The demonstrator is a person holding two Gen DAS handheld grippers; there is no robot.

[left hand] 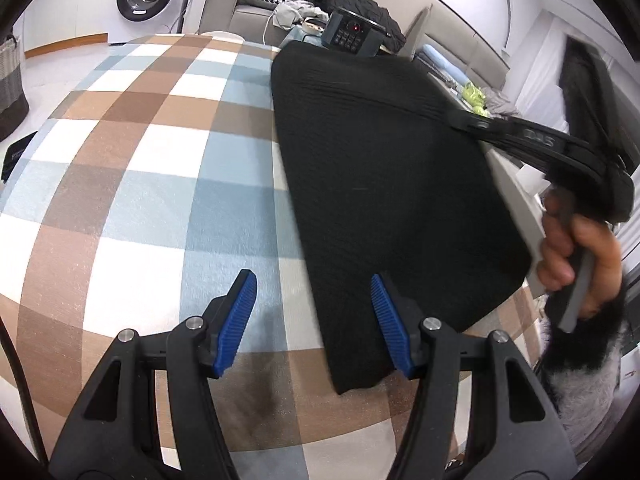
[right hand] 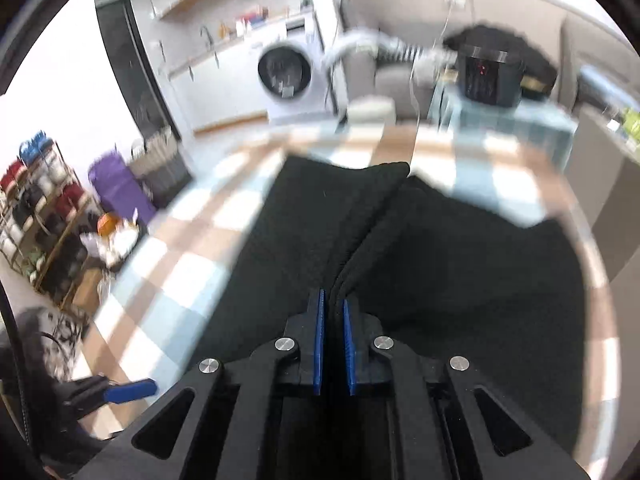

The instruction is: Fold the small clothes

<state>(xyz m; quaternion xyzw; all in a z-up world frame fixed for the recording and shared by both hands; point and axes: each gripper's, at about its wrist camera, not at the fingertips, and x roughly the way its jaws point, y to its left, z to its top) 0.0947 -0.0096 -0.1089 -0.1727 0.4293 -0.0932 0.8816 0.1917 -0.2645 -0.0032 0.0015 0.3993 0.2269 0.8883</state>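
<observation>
Checked cloth (left hand: 140,168) bears black garment (left hand: 380,184); no writing legible.

The checked tablecloth (left hand: 132,184) lies bare to the left of the black garment (left hand: 384,184), giving unobstructed passage across that side up to the far table edge. On the garment's right edge, the right gripper (left hand: 464,120) and the hand (left hand: 576,256) holding it block access. Beyond the far edge, a dark keypad device (left hand: 350,34) and piled clothing (left hand: 360,4) close off the approach.
</observation>
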